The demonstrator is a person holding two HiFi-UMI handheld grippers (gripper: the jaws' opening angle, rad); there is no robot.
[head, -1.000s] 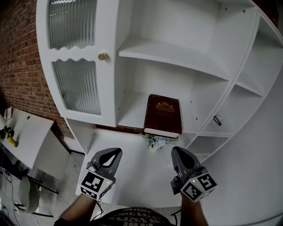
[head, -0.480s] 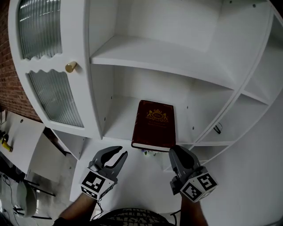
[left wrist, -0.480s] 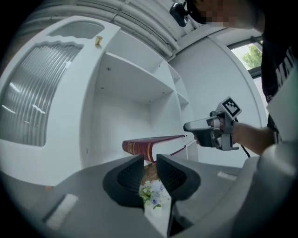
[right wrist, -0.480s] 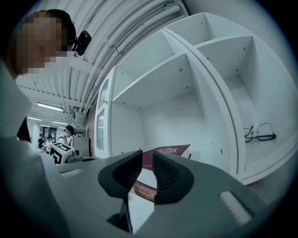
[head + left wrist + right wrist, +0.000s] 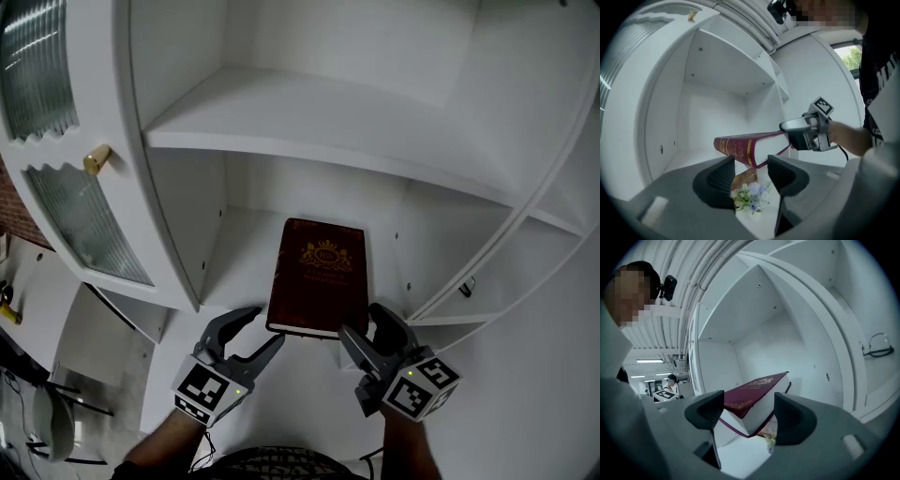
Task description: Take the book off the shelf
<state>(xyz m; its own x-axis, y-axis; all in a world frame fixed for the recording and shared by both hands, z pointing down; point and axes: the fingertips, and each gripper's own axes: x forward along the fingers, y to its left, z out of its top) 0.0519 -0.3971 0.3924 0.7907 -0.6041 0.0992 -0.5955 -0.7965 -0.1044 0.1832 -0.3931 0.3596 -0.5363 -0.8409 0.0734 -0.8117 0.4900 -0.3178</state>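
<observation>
A dark red book [image 5: 317, 277] with a gold crest lies flat on the white shelf [image 5: 234, 267], its near edge jutting over the shelf's front. My right gripper [image 5: 370, 331] is open, and its jaws straddle the book's near right corner. In the right gripper view that corner of the book [image 5: 754, 397] sits between the jaws of the right gripper [image 5: 749, 411]. My left gripper [image 5: 247, 336] is open just below the book's near left corner. In the left gripper view the book [image 5: 745, 146] lies beyond the left gripper [image 5: 751, 176], and the right gripper [image 5: 806, 131] is at the book's far end.
A cabinet door with ribbed glass and a brass knob [image 5: 97, 159] stands to the left. Another shelf board [image 5: 309, 122] lies close above the book. Eyeglasses [image 5: 466, 286] rest in the right compartment. A small bunch of flowers [image 5: 747, 194] sits below the book.
The shelf has come closer. Both grippers have moved up to the book's near edge and their jaws have spread. The book has not moved on the shelf.
</observation>
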